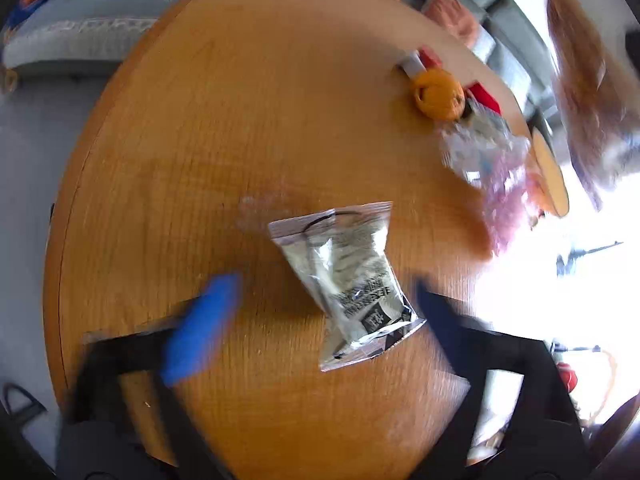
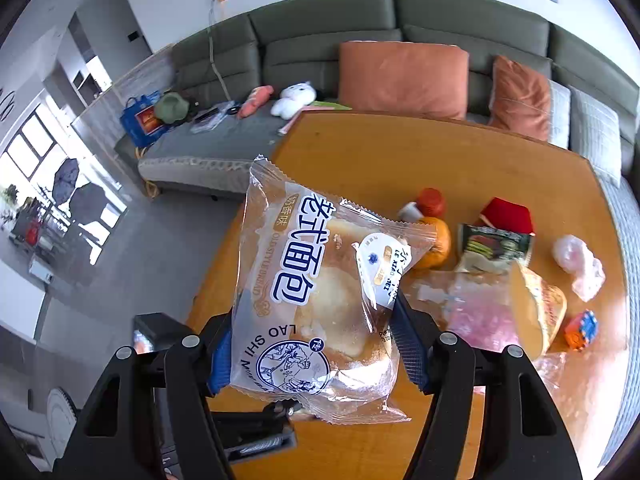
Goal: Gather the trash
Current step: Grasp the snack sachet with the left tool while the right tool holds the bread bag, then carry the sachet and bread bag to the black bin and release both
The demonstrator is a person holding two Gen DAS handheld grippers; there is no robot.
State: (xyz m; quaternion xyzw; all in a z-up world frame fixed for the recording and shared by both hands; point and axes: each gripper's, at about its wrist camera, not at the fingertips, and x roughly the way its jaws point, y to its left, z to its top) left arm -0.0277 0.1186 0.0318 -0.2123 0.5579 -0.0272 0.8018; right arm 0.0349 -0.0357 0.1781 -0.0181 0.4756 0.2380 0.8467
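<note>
In the left wrist view a crumpled silver snack wrapper (image 1: 348, 280) lies on the round wooden table (image 1: 240, 120). My left gripper (image 1: 324, 312) is open above it, blue-padded fingers on either side, blurred by motion. In the right wrist view my right gripper (image 2: 312, 344) is shut on a clear bread packet (image 2: 316, 292) with blue Chinese lettering, held up above the table (image 2: 360, 152). A green-and-black snack packet (image 2: 494, 246) and a crumpled clear wrapper (image 2: 580, 264) lie on the table beyond.
An orange (image 1: 438, 94) (image 2: 436, 242), a red-capped bottle (image 2: 428, 202), a red object (image 2: 506, 216), a small orange-blue toy (image 2: 582, 330) and a clear pink bag (image 1: 496, 168) (image 2: 472, 312) sit on the table. A grey sofa (image 2: 320, 40) with orange cushions stands behind.
</note>
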